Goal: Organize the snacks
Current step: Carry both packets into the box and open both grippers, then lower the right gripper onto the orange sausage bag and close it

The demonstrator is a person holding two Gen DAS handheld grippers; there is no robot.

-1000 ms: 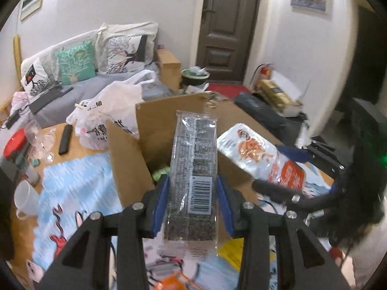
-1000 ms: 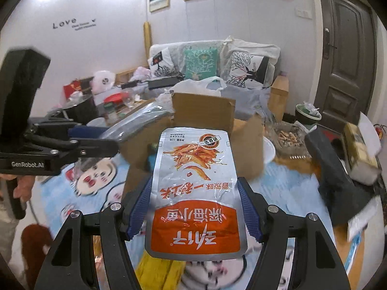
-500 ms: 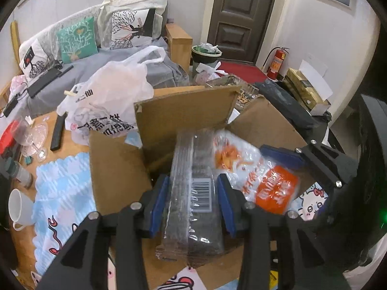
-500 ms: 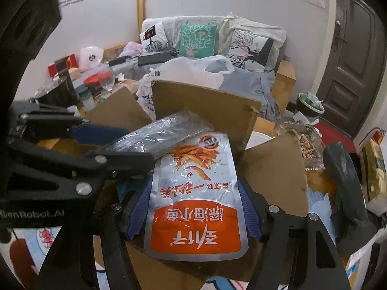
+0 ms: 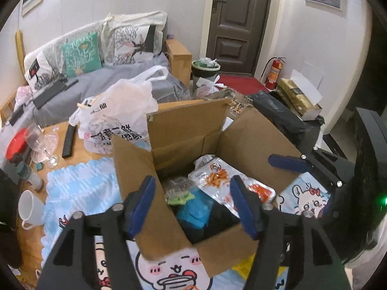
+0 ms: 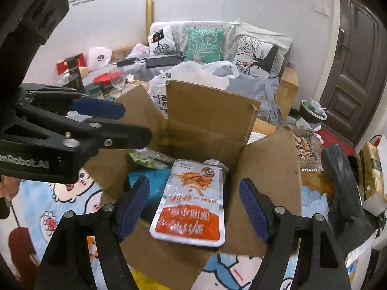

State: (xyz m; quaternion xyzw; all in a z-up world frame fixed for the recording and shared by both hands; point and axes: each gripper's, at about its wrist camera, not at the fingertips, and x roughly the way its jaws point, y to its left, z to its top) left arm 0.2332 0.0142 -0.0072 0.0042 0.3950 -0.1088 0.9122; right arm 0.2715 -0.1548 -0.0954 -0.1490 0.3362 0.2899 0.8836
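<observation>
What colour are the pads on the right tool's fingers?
Dark blue pads on black arms, clearest in the right wrist view.

A white plastic shopping bag with black lettering slumps at ten o'clock on the wooden table, a black remote control just beside it. Further toward nine o'clock stand a clear wine glass and a white ceramic mug. At one o'clock, a red fire extinguisher stands beside the dark brown door.

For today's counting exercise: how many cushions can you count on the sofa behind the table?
3, in a row against the sofa back: a white one with a red heart, a teal one in the middle, a white tree-print one. Others may be hidden.
</observation>
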